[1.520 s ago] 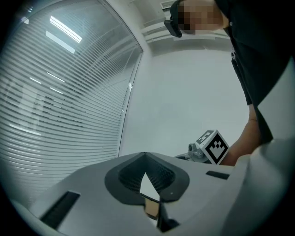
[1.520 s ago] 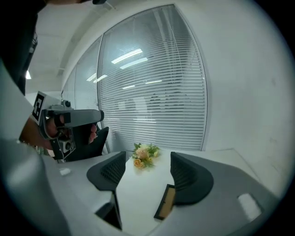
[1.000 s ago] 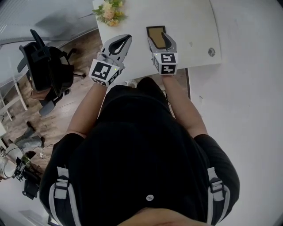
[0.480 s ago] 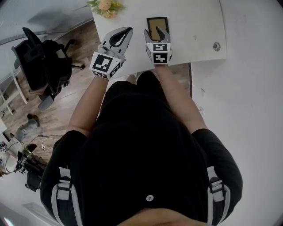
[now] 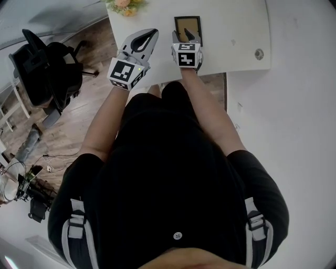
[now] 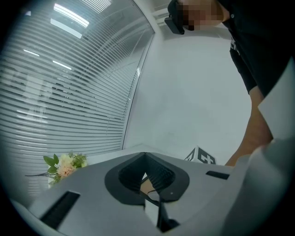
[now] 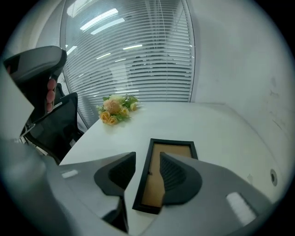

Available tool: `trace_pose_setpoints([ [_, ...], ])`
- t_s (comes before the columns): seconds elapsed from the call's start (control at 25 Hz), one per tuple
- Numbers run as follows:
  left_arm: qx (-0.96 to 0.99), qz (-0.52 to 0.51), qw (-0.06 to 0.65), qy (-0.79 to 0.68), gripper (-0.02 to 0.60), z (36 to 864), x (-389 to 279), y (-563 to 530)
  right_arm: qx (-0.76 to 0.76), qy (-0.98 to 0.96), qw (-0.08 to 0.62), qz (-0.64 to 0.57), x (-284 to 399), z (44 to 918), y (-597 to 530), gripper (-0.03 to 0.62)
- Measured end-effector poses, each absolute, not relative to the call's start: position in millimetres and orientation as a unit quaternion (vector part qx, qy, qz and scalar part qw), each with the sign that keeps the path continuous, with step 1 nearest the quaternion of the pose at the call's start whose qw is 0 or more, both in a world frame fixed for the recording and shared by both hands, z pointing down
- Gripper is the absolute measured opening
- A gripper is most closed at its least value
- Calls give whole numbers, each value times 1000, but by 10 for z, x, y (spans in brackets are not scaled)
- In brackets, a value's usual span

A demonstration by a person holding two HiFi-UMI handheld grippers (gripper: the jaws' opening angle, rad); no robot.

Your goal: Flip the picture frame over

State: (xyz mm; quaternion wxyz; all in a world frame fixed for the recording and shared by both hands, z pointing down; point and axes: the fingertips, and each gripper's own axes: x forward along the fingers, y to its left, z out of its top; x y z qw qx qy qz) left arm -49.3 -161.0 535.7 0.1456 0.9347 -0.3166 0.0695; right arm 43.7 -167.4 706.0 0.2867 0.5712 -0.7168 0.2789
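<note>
On the smooth white desk [image 5: 231, 21] lies the flat rectangular picture frame [image 7: 171, 151], black rim round a brown, seemingly cardboard back, 1 long rail between the right tool's [image 7: 147, 156] ribbed black pads [image 7: 174, 174], apart though just closing, while the left tool [image 6: 144, 155] hovers pinched together.

Open tabletop [image 5: 231, 31] lies right of the picture frame [image 5: 191, 23]; flowers [image 5: 125, 5] stand well apart, far left.

The picture frame [image 5: 185, 25], black-rimmed with a brown panel facing up, lies flat on the white table [image 5: 231, 31] at twelve o'clock.
</note>
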Motion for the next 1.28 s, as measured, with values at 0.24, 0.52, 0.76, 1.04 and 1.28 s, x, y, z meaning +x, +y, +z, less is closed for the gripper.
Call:
trace_pose_setpoints([
  [0.24,932,80,152,-320,3,5493,-479,-1636,560,-709,307,298,408,7131,-1711,164],
  [0.52,929,81,158,-324,3,5537,-487,-1648,548,-704,325,313,350,7267,-1730,138],
  [0.76,926,82,166,-328,3,5573,-496,-1633,543,-695,346,320,372,7396,-1709,124],
  [1.04,924,82,170,-332,3,5572,-515,-1647,547,-687,366,310,363,7418,-1712,61],
  [1.28,926,80,167,-330,3,5520,-518,-1630,557,-682,333,337,379,7327,-1721,51],
])
